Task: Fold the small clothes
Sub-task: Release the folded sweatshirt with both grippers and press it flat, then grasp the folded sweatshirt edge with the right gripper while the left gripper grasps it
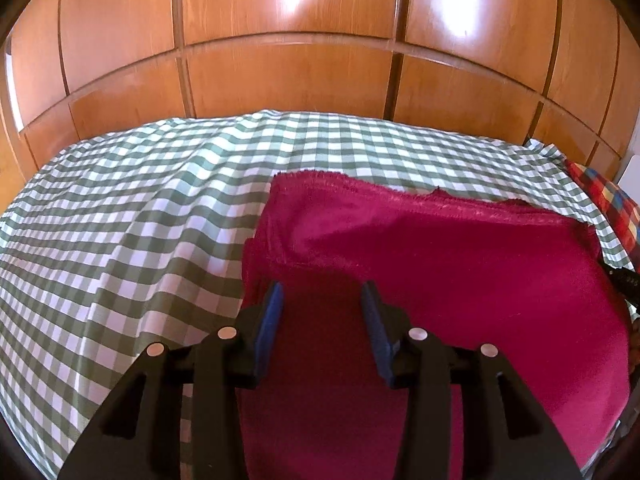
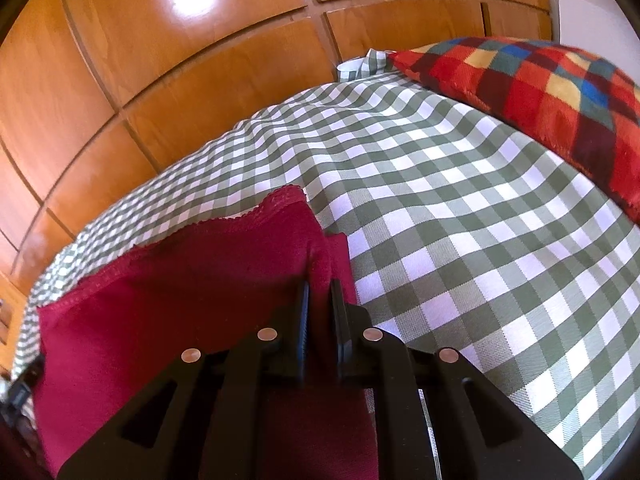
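Note:
A dark red cloth [image 1: 460, 256] lies on the green-and-white checked bedspread [image 1: 140, 208]. My left gripper [image 1: 322, 292] is open, its blue pads apart, just above the cloth's near left part. In the right wrist view the same red cloth [image 2: 192, 280] has a stitched scalloped edge. My right gripper [image 2: 320, 290] is shut on a raised fold at the cloth's right edge, with red fabric pinched between the fingers. The right gripper's black tip shows at the right edge of the left wrist view.
Glossy wooden wardrobe panels [image 1: 288, 76] stand behind the bed. A red, blue and yellow checked pillow [image 2: 552, 96] lies at the far right of the bed, and also shows in the left wrist view [image 1: 608, 204]. The bedspread [image 2: 480, 208] stretches right of the cloth.

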The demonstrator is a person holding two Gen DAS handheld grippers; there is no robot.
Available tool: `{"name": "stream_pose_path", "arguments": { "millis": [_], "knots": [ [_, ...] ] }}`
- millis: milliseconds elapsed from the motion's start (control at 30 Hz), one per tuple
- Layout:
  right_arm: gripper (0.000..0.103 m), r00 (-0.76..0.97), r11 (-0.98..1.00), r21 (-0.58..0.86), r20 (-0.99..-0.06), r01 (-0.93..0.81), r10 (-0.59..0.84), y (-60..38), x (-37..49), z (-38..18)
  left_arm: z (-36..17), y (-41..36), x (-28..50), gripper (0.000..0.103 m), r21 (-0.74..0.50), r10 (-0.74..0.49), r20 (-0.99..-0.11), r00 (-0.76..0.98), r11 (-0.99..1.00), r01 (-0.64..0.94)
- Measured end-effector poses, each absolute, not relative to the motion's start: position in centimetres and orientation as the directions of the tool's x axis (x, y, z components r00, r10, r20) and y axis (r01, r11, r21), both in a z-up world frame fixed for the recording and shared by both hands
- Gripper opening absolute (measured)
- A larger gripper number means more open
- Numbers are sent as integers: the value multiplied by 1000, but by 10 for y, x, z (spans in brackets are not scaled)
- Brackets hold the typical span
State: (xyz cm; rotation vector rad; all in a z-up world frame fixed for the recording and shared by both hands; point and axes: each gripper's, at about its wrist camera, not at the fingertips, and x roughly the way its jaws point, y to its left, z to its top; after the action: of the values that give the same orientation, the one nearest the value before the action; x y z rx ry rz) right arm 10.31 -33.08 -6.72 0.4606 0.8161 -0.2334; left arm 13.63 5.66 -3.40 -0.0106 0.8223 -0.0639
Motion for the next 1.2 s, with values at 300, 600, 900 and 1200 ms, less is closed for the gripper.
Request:
{"name": "stream_pose_path", "arguments": {
  "millis": [300,600,900,1200],
  "knots": [
    [10,668,866,332,-745,374,-3,-333,104,-67,-44,56,136,44,-38,-63,-725,686,998,51],
    [80,608,830,411,-786,376,113,-355,83,-47,-29,54,122,68,0,-50,-732,679,997,74],
    [80,602,743,605,-717,287,352,-357,28,-57,-12,54,77,80,-188,-244,-704,667,970,156],
    [53,578,694,686,-665,221,474,-332,17,-68,-16,21,60,79,-267,-398,-699,594,916,301]
  ]
}}
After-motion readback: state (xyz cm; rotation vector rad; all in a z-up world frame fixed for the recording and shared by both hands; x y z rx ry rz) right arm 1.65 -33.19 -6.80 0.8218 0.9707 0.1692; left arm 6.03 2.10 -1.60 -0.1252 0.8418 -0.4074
